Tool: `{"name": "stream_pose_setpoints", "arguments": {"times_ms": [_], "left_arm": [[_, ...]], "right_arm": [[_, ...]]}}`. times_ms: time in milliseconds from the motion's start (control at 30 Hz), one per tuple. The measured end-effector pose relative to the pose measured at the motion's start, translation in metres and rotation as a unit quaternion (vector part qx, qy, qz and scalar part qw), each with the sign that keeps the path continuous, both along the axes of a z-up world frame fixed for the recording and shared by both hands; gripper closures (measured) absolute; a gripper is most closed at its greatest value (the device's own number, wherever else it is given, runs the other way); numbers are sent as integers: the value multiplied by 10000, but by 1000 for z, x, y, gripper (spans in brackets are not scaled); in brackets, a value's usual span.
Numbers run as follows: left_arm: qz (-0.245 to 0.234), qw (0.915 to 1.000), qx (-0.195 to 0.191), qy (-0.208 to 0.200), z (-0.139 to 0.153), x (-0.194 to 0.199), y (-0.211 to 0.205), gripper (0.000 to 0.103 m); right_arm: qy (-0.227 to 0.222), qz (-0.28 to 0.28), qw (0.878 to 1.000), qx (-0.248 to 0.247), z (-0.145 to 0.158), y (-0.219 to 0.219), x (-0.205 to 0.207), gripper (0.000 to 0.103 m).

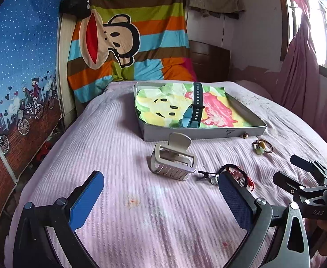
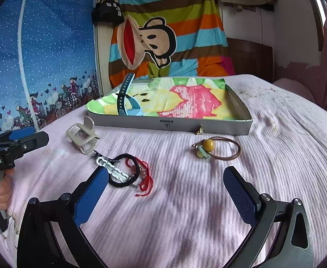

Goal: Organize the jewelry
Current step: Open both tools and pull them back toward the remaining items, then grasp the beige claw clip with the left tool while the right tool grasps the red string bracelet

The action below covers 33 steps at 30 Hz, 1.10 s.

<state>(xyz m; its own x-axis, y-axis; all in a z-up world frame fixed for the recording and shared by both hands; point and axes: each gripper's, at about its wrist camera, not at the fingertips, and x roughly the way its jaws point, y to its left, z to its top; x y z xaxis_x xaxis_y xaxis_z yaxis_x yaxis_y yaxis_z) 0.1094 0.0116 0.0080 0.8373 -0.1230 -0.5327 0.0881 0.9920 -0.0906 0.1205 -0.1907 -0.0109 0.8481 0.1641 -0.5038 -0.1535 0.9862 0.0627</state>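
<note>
A shallow grey box (image 1: 199,134) (image 2: 141,124) lined with bright drawn paper sits on the bed, with a dark watch strap (image 1: 196,102) (image 2: 123,99) lying in it. In front of it lie a pale hair claw (image 1: 173,156) (image 2: 82,137), a black cord bracelet with red string (image 1: 232,168) (image 2: 131,173), a white clip (image 2: 111,167), a brown hair tie with a yellow bead (image 1: 262,146) (image 2: 208,147) and a small gold charm (image 1: 244,135) (image 2: 200,130). My left gripper (image 1: 161,184) stands open just short of the claw. My right gripper (image 2: 166,172) is open and empty, the bracelet by its left finger.
The bed has a pink ribbed cover (image 1: 141,212). A blue printed screen (image 1: 18,67) stands along the left side, and a striped monkey sheet (image 1: 127,33) hangs behind. Pink curtains (image 1: 301,62) and a window are on the right. A hand (image 2: 1,192) holds the left gripper.
</note>
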Motion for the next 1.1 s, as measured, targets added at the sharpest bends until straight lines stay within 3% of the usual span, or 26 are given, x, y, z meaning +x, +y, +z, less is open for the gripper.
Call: {"name": "stream_pose_setpoints", "arguments": {"times_ms": [100,167,300,400,567,833,1100], "left_arm": [[-15,9998,13,182,-4,5,0,0],[-28,9996,43,291,-5,9,-1,0],[-68,9987,209,457,-9,16,-6,0],[-127,9978,314,575,-11,23,-10,5],[-137,9965,437,702,-13,35,-13,14],[-189,9963,455,702,-14,52,-18,22],[-337,9968,360,635,-16,62,-20,30]], "right_arm": [[147,37,9999,46,-6,-1,5,8],[256,98,9996,35,-10,1,8,23],[482,198,9986,-25,-19,6,16,35],[642,279,9975,-62,-24,10,20,42],[903,427,9950,-61,-33,14,28,64],[1085,498,9928,-38,-39,18,42,77],[1177,704,9905,-52,-41,24,59,78]]}}
